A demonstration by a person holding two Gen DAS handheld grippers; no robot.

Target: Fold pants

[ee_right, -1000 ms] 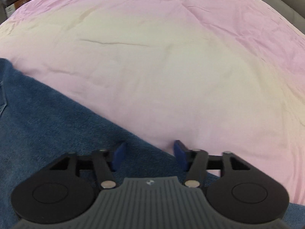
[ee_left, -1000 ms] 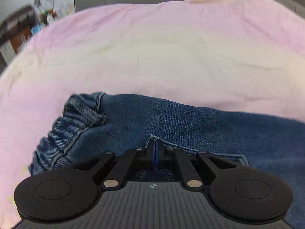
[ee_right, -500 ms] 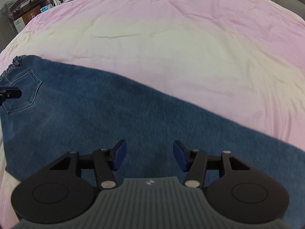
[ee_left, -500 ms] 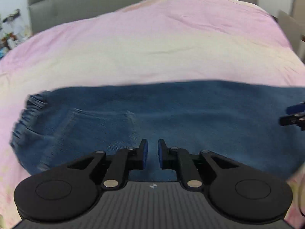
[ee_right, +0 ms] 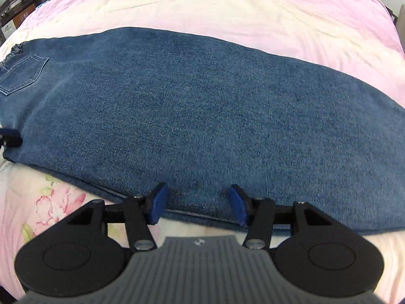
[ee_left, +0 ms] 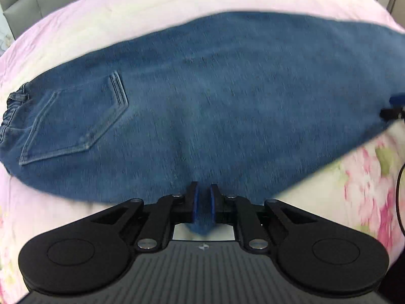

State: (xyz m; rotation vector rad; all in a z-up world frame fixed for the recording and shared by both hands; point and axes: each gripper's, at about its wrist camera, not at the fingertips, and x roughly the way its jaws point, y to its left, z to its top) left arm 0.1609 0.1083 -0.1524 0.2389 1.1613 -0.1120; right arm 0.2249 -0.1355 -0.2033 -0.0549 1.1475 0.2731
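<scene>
Blue jeans [ee_left: 227, 88] lie folded lengthwise across the bed, waistband [ee_left: 12, 106] and back pocket [ee_left: 76, 121] at the left. My left gripper [ee_left: 203, 190] is at their near edge, and a tuck of denim is pinched between its blue pads. In the right wrist view the jeans [ee_right: 202, 101] fill the middle, with the pocket [ee_right: 22, 73] at far left. My right gripper [ee_right: 197, 197] stands open over the near hem edge, pads apart on either side of the cloth. Each gripper also shows in the other's view: right gripper [ee_left: 393, 106], left gripper [ee_right: 10, 136].
A pink and cream sheet [ee_right: 227, 5] covers the bed beyond the jeans. It has floral print [ee_left: 367, 164] along the near side. A grey headboard [ee_left: 22, 2] shows at the upper left, and dark furniture [ee_right: 17, 7] stands past the bed's far left corner.
Both grippers drew back to the jeans' near edge. The left one let go by the pocket, opened, and has shut on the near edge. The right jaws narrowed slightly.
</scene>
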